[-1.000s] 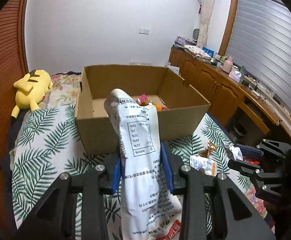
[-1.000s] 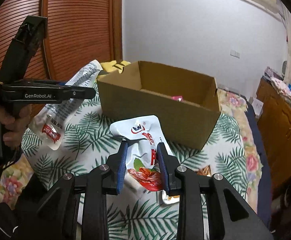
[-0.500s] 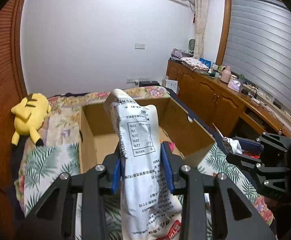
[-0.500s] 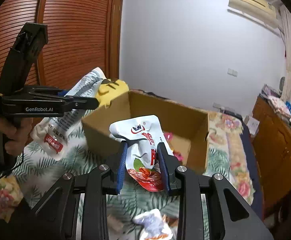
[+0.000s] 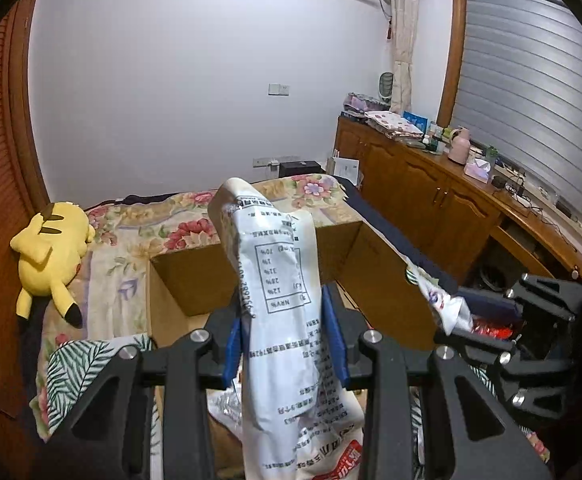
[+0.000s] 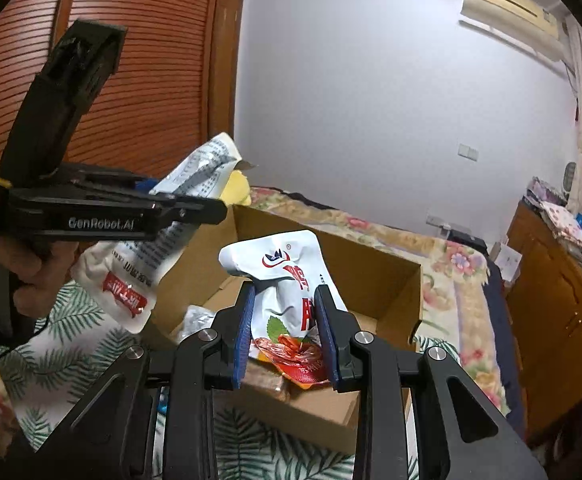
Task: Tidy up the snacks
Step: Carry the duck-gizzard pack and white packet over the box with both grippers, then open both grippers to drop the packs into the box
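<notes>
While both snack bags hang in the air above the open brown cardboard box (image 6: 375, 264), each looks light and limp. The left gripper (image 5: 287, 344) pinches a long white plastic snack bag printed with black text and a nutrition table (image 5: 279, 280) across its middle, and the bag bulges above the blue pads (image 5: 333, 336) and sags below them, so the film is soft, thin and probably slick. The right gripper (image 6: 285, 330) is pressed tight on a white foil snack pouch with red lettering, a green leaf and a red food picture (image 6: 287, 280), crumpling its waist between the pads; its upper end stands up stiffly, its lower end droops over the box. Neither seems fragile in the wrapper, though the contents could crush under a hard squeeze. A hold across the narrow middle, as now, suits both; an end seam would likely slip.

From the left wrist view, the box's far wall (image 5: 195, 276) and the yellow plush toy (image 5: 49, 256) lying on the flowered bedspread (image 5: 139, 224) show clearly, and the right gripper appears only as a dark edge at the right. The box floor is mostly hidden by the bag. From the right wrist view, the box interior opens up with packets already lying inside, and the left gripper (image 6: 195, 208) shows side-on with the person's hand (image 6: 19, 276) around its handle and the white bag's red-labelled lower end hanging beside the box's near corner
</notes>
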A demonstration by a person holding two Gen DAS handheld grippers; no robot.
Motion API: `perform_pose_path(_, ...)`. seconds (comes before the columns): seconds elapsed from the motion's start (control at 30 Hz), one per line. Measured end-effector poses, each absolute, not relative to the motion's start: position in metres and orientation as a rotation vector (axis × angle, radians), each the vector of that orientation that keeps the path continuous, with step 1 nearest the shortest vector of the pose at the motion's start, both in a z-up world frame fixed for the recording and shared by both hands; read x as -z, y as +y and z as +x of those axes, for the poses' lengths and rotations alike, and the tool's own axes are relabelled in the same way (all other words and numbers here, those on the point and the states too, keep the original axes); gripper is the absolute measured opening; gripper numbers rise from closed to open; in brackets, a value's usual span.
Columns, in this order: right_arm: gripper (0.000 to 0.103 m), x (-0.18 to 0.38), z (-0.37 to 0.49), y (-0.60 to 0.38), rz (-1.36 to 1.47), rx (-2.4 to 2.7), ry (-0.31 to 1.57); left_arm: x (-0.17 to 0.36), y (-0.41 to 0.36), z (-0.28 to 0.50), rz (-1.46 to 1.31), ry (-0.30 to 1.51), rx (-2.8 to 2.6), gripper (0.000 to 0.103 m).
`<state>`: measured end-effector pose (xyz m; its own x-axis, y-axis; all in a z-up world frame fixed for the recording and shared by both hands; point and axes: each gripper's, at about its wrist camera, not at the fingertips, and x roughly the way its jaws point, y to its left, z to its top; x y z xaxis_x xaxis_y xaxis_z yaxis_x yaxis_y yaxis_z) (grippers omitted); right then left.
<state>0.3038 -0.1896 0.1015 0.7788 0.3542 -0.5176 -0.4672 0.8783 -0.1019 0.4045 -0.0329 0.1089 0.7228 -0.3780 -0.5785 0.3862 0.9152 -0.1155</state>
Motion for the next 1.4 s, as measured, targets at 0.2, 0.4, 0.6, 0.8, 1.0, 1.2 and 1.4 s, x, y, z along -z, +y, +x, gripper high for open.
perform_pose_path(0.2,0.029,-0.091,0.329,-0.186,-0.22,-0.438,0.526,-0.1,-0.039,0.428,0.022,0.652,0.412,0.034)
perform_pose_path(0.4,0.029,-0.077,0.348,-0.186,-0.212,-0.433,0.548,-0.081,-0.045,0.441,0.037,0.692,0.398,0.035)
perform_pose_path(0.6,0.029,-0.064,0.361,-0.184,-0.194,-0.433,0.583,-0.066,-0.051,0.446,0.049,0.723,0.388,0.036)
perform_pose_path(0.8,0.029,-0.052,0.366,-0.181,-0.183,-0.432,0.617,-0.06,-0.056,0.449,0.06,0.74,0.372,0.046)
perform_pose_path(1.0,0.029,-0.039,0.374,-0.184,-0.152,-0.428,0.659,-0.052,-0.054,0.448,0.062,0.769,0.362,0.052)
perform_pose_path(1.2,0.031,-0.028,0.379,-0.184,-0.14,-0.415,0.693,-0.054,-0.05,0.444,0.063,0.759,0.344,0.054)
perform_pose_path(1.4,0.041,-0.026,0.376,-0.182,-0.129,-0.409,0.7,-0.057,-0.039,0.429,0.05,0.746,0.34,0.055)
